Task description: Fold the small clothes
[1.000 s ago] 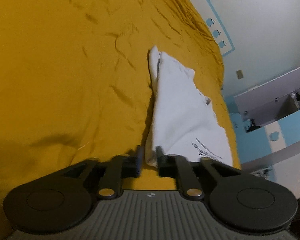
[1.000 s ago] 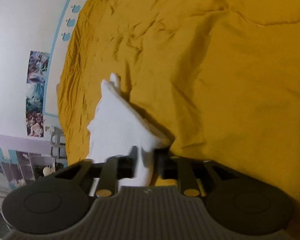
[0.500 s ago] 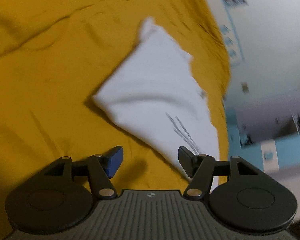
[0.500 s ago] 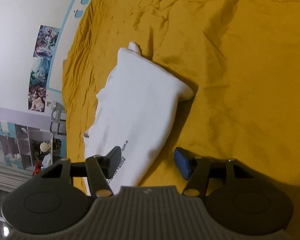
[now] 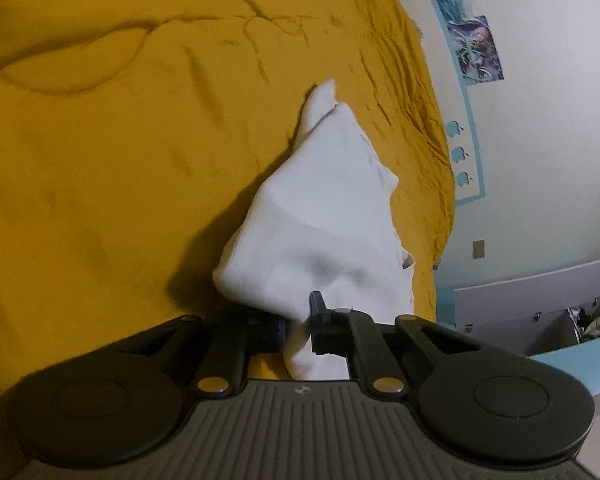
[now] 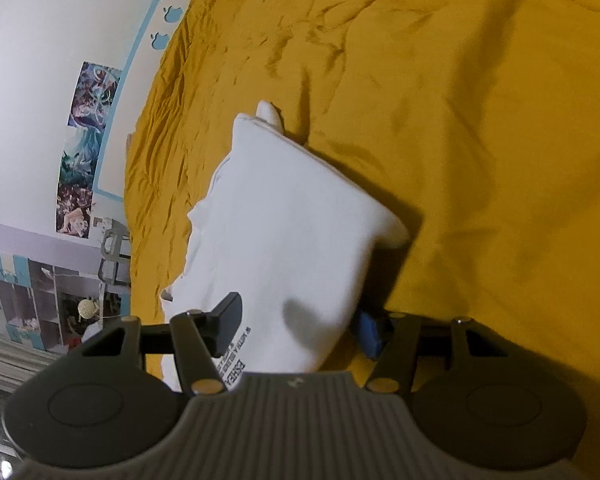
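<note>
Left claw (image 5: 298,326): jaws closing, nearly together, pinching a near edge of the white garment (image 5: 320,224); cloth bunched between the pads, hangs a bit below them.
Right claw (image 6: 296,326): jaws wide apart; near end of garment (image 6: 284,240) sits between them, black pad above the cloth on the left, blue pad (image 6: 368,334) low beside the right edge. Can't tell if either pad presses; looks like no grip.
Garment: white, folded to a rough tapered shape, lies on the bed (image 5: 100,160) nr its edge by the wall; narrow tip points away from both claws. Black printed text shows on the near end in right wrist view.
Bed: mustard-yellow cover (image 6: 480,140), wrinkled, esp. toward the wall.
Bkgd: white wall w/ light-blue trim (image 5: 466,120), posters (image 6: 86,148), shelves w/ clutter low in both views.
</note>
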Tool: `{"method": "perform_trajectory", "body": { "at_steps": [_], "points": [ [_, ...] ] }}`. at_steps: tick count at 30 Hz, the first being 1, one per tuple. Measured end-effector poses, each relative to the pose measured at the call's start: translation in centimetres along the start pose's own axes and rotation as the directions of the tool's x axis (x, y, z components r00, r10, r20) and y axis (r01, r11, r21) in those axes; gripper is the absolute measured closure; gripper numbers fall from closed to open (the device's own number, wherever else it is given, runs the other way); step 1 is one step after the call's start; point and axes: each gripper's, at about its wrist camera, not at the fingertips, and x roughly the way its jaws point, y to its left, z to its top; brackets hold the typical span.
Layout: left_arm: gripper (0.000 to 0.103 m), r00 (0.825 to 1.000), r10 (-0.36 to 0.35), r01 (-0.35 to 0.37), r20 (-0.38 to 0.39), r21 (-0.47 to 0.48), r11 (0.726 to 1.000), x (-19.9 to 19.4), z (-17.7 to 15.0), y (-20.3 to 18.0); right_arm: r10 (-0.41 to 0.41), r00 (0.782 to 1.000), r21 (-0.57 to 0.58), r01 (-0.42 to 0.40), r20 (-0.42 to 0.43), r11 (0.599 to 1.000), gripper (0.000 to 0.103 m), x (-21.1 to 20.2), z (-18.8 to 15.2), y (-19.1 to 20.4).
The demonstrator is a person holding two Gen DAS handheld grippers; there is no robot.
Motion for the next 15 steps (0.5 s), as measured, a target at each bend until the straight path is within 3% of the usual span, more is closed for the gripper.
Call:
{"method": "perform_trajectory", "body": {
  "at_steps": [1, 2, 3, 5, 9, 15],
  "points": [
    [0.093, 1.000, -0.009, 0.009, 0.001, -0.004, 1.000, 0.0, 0.2, -0.1, -0.003, 1.000, -0.009, 0.003, 0.012, 1.000, 0.053, 0.3, 0.1, 0.2],
    [0.093, 1.000, -0.021, 0.021, 0.002, -0.009, 1.000, -0.3, 0.4, -0.1, -0.015, 1.000, -0.019, 0.016, 0.021, 1.000, 0.081, 0.5, 0.1, 0.3],
    [0.093, 0.999, -0.038, 0.038, 0.004, -0.015, 0.999, -0.4, 0.8, -0.4, -0.034, 0.999, -0.031, 0.035, 0.024, 0.999, 0.099, 0.7, 0.3, 0.5],
    [0.093, 0.998, -0.069, 0.069, 0.008, -0.001, 0.998, -1.3, 1.2, -1.1, -0.031, 0.999, -0.020, 0.032, 0.026, 0.999, 0.102, 0.8, 0.4, 0.8],
    [0.094, 0.996, -0.089, 0.087, 0.009, 0.129, 0.988, -3.0, 1.2, -4.4, 0.035, 0.998, -0.058, -0.032, 0.055, 0.998, 0.103, -1.4, 0.5, 2.6],
    [0.094, 0.989, -0.148, 0.148, -0.014, 0.148, 0.978, -7.1, 0.6, -6.1, 0.122, 0.991, -0.100, -0.117, 0.052, 0.988, 0.103, -6.6, 0.2, 5.3]
  ]
}}
